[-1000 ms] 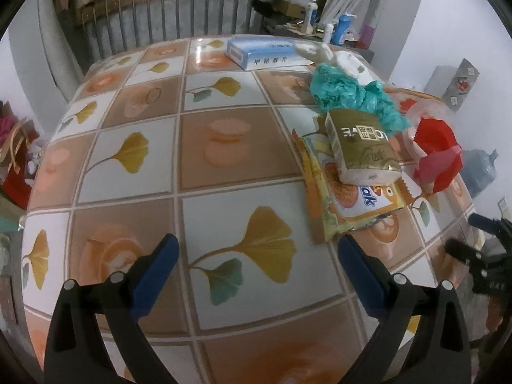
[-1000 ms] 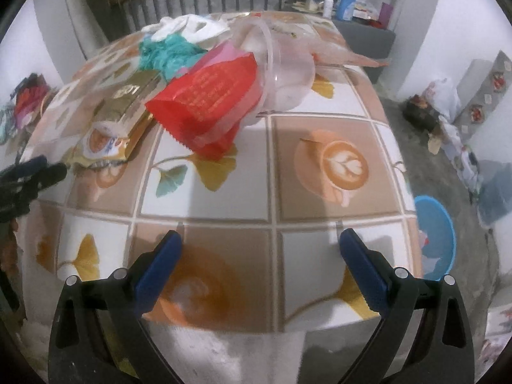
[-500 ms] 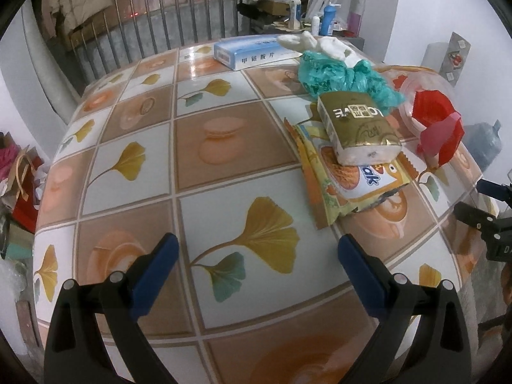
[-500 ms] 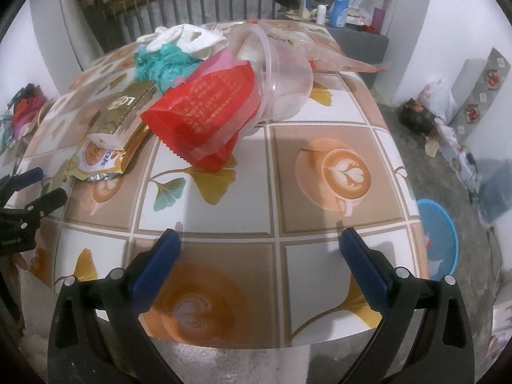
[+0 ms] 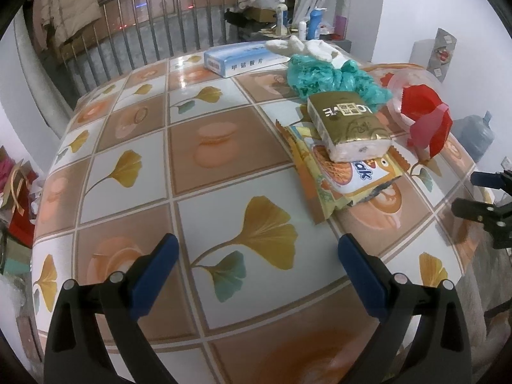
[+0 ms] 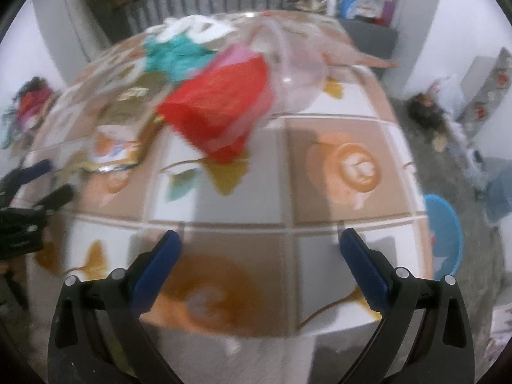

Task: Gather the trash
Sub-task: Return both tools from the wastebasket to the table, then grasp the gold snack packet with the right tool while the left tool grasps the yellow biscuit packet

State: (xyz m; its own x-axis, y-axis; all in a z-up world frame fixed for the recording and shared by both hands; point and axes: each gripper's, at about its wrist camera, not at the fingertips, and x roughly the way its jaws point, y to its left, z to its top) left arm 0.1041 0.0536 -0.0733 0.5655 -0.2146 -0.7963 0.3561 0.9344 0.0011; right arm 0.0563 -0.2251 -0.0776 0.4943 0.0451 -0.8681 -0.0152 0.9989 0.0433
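Observation:
Trash lies on the tiled table point(image 5: 204, 147): a gold tissue pack point(image 5: 348, 124) on an orange snack wrapper point(image 5: 345, 179), a crumpled teal bag point(image 5: 332, 76), a red wrapper point(image 5: 425, 118) and a clear plastic container point(image 5: 400, 86). My left gripper point(image 5: 256, 268) is open and empty above the table's near part. My right gripper point(image 6: 259, 256) is open and empty near the table edge, with the red wrapper point(image 6: 220, 108) and the container point(image 6: 297, 73) ahead. The right wrist view is blurred.
A blue-white box point(image 5: 243, 59) and white crumpled material point(image 5: 307, 48) sit at the far edge, before a metal railing point(image 5: 153, 32). A blue basin point(image 6: 444, 227) stands on the floor right of the table. The right gripper shows at the left view's right edge point(image 5: 480, 195).
Both grippers have pulled back and risen a little, so the table looks farther off. Both stay open. The trash has not moved.

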